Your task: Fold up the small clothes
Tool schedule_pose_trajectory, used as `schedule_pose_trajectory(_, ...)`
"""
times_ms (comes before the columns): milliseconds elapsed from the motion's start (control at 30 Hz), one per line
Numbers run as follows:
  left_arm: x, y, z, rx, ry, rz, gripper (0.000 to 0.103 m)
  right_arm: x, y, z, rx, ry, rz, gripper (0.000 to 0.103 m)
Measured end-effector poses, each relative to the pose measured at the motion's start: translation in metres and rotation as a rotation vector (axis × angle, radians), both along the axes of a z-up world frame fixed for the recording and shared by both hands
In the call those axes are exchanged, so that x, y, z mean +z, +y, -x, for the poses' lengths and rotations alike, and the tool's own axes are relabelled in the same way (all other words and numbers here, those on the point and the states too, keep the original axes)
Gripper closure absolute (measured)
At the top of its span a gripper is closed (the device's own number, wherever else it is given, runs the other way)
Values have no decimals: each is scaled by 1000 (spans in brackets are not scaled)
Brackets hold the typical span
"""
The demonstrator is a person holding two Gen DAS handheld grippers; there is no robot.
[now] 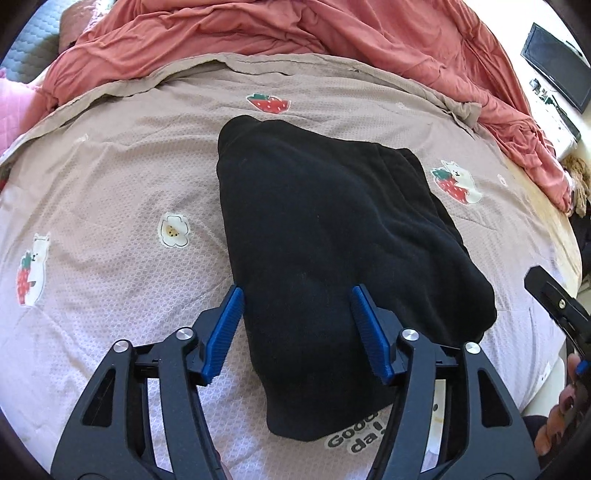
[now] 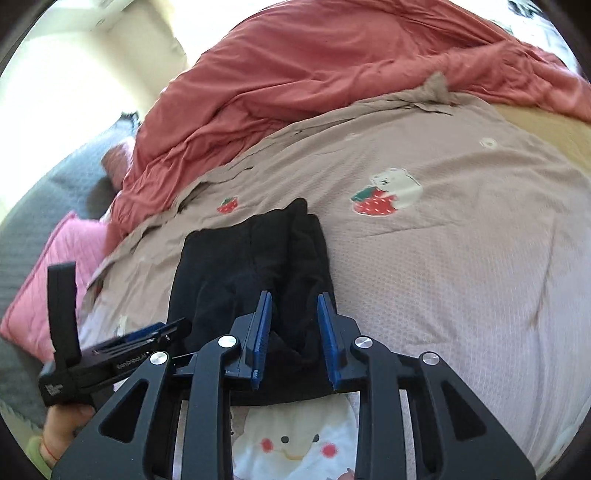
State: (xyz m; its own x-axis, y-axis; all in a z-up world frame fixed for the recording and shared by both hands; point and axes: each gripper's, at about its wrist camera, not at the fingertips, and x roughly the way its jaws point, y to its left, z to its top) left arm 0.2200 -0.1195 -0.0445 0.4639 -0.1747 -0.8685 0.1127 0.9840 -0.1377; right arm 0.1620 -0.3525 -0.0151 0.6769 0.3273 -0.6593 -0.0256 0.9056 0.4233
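Note:
A small black garment (image 1: 332, 236) lies folded in a thick stack on the beige printed bed cover (image 1: 110, 192). My left gripper (image 1: 297, 295) is open, its blue pads on either side of the garment's near left part, just above it. In the right wrist view the same garment (image 2: 236, 266) lies ahead. My right gripper (image 2: 293, 306) is partly open, and its blue fingers (image 2: 262, 325) straddle a raised fold at the garment's near right edge. The left gripper (image 2: 147, 334) shows at the left of that view, held in a hand.
A rumpled red duvet (image 1: 332, 33) is piled along the far side of the bed. A pink pillow (image 2: 55, 273) lies at the left. A black monitor (image 1: 557, 66) and a white shelf stand at the far right. The bed's wooden edge (image 1: 554, 221) runs on the right.

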Motion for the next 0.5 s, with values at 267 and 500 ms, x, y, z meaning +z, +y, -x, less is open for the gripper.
schedule_pose_trajectory(267,5,1,11,-21,-12,-33,36,1,11,-14,124,-6,-3,62)
schedule_pose_trajectory(500,-2,7,12,-12,8,-12,33,-32,31,-35,227,118,26,61)
